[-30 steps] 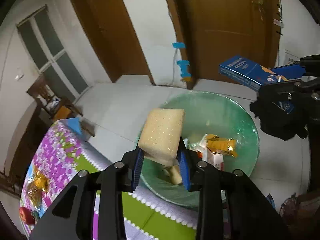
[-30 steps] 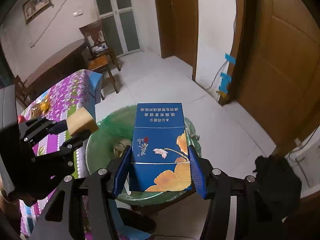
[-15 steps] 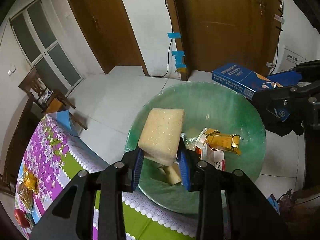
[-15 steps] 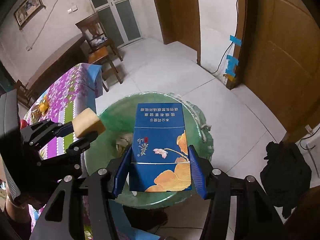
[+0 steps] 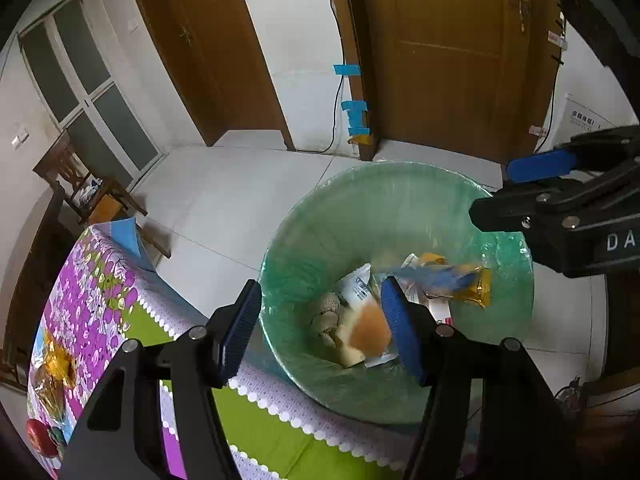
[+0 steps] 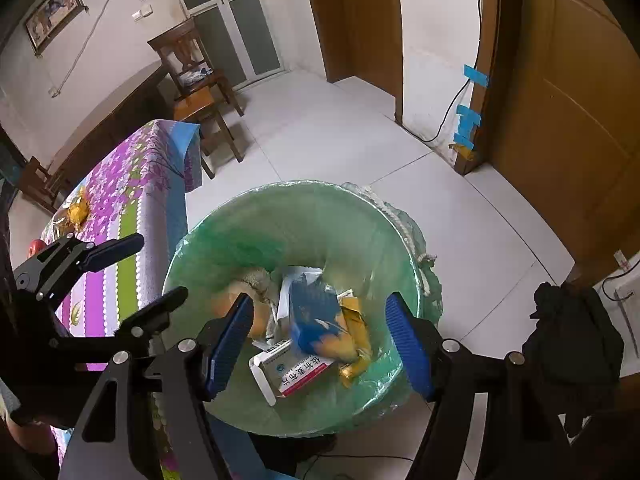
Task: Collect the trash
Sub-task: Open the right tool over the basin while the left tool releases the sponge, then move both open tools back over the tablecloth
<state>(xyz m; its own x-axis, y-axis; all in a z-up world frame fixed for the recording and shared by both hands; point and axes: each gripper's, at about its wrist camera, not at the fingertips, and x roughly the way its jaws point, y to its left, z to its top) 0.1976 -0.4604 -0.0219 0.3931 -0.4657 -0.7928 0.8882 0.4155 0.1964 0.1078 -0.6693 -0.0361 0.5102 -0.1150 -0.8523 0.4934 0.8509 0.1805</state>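
Left wrist view: the left gripper (image 5: 320, 324) is seen hovering over the green-lined trash bin (image 5: 400, 184), which stands on the floor just beside the table with the flowered cloth (image 5: 100, 280). Its jaws have just been opening and now stand apart with nothing clamped between them. The yellow sponge (image 5: 370, 330), which was pinched in those jaws a moment earlier, has been let go and is caught as an orange blur inside the bin, close to the right-hand blue pad (it may not have settled yet). Further inside the bin a blue and yellow streak is visible, the blue carton (image 5: 436, 276), also blurred by motion, above the wrappers already lying at the bottom. The right gripper (image 5: 560, 184) is seen at the bin's far right rim, empty.

Right wrist view: the right gripper (image 6: 320, 336) is held over the same trash bin (image 6: 224, 232), and its jaws have likewise just been opening; they are spread wide and grasp nothing. The blue carton (image 6: 316, 316), gripped half a second before, is now inside the bin between the pads but clear of them, smeared by its fall. A white and red box (image 6: 292, 372) lies beneath it. The sponge (image 6: 224, 304) is glimpsed near the bin's left wall, and the left gripper (image 6: 132, 272) stands released at that side.

Both pieces have been dropped together, so this load is judged delivered. More items on the table, beside the bin, appear left to be collected.
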